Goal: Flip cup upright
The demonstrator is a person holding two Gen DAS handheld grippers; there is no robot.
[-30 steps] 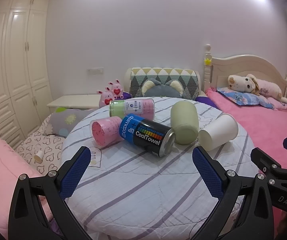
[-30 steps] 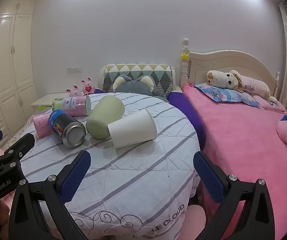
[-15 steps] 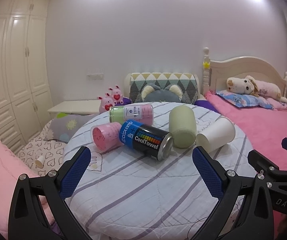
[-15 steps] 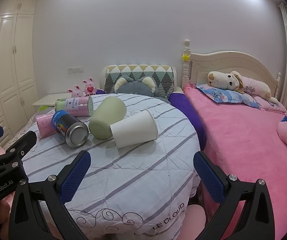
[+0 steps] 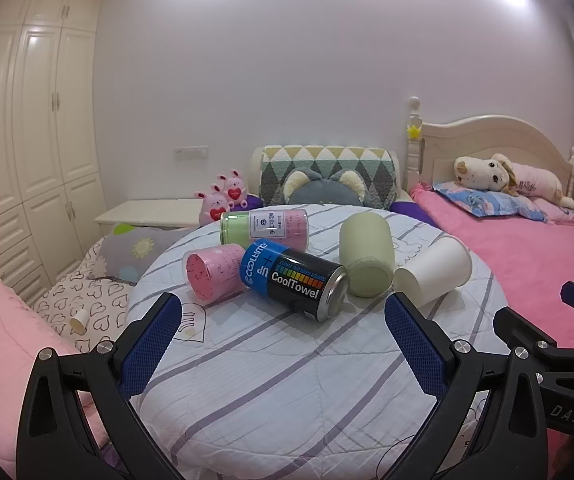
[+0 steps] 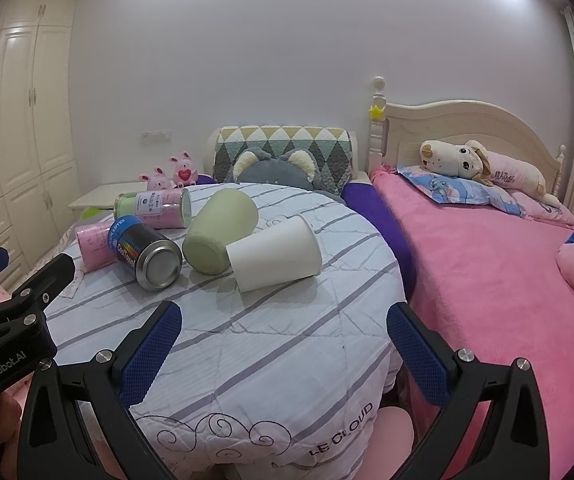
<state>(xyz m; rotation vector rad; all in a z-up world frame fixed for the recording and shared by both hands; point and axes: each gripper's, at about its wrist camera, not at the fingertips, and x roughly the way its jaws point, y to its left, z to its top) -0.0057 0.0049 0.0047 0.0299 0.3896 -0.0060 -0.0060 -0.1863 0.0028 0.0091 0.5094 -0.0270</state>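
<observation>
A white paper cup point(image 6: 275, 252) lies on its side on the round table point(image 6: 271, 344), its base toward me; it also shows in the left wrist view point(image 5: 433, 272). A pale green cup point(image 6: 219, 236) lies on its side beside it, touching, and shows in the left wrist view point(image 5: 365, 256). My right gripper point(image 6: 283, 340) is open and empty, short of the white cup. My left gripper point(image 5: 283, 336) is open and empty, short of the blue can point(image 5: 295, 280).
A blue and black CoolTowel can point(image 6: 145, 252), a pink tube point(image 5: 213, 272) and a green and pink tube point(image 5: 265, 228) lie on the table's left half. A pink bed point(image 6: 487, 280) is at the right. A headboard cushion point(image 6: 283, 152) stands behind the table.
Both grippers have tilted and drawn back a little; the cups and cans sit slightly lower and farther in view. Nothing on the table has moved. Both stay open.
</observation>
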